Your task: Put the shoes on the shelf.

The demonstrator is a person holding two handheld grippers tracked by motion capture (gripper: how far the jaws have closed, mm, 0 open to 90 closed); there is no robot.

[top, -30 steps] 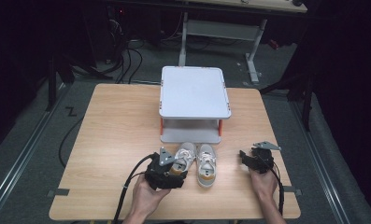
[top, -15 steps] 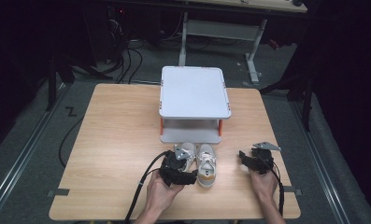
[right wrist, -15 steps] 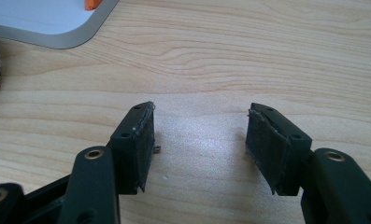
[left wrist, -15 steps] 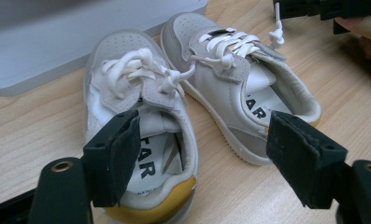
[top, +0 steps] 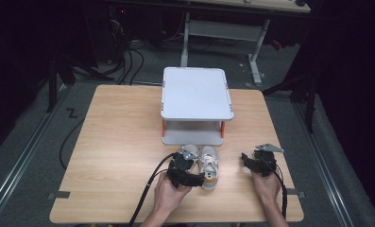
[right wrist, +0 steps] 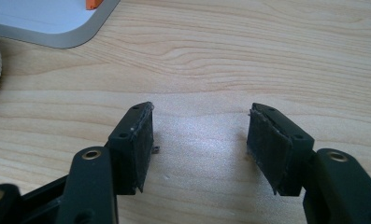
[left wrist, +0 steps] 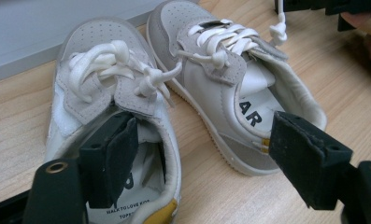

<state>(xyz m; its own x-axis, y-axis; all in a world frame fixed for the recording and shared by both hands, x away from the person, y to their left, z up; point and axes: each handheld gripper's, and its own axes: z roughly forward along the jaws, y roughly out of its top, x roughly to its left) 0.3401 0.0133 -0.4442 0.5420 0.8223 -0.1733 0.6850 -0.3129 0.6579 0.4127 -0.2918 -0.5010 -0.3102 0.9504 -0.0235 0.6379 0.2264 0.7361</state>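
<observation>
Two small white-and-grey shoes lie side by side on the wooden table, just in front of the grey two-tier stand. In the high view the right shoe has its long axis running toward and away from the person — toe at the stand's lower shelf, heel opening toward the near edge. The left shoe lies parallel, toe the same way, the two nearly touching along their inner sides.

Left gripper: over the left shoe's heel, jaws spread wide and just now opening further. One jaw sits inside the shoe's opening, the other hangs over the right shoe's side near the heel; the shoe's inner collar wall stands between them, pads not pressing on it.

Right gripper: jaws wide apart and just now opening a little more, bare tabletop between them, nothing held. In the high view it rests right of the shoes, apart from them.

Room — open table left of the shoes and along the near edge; the stand closes off the far side at the toes.
</observation>
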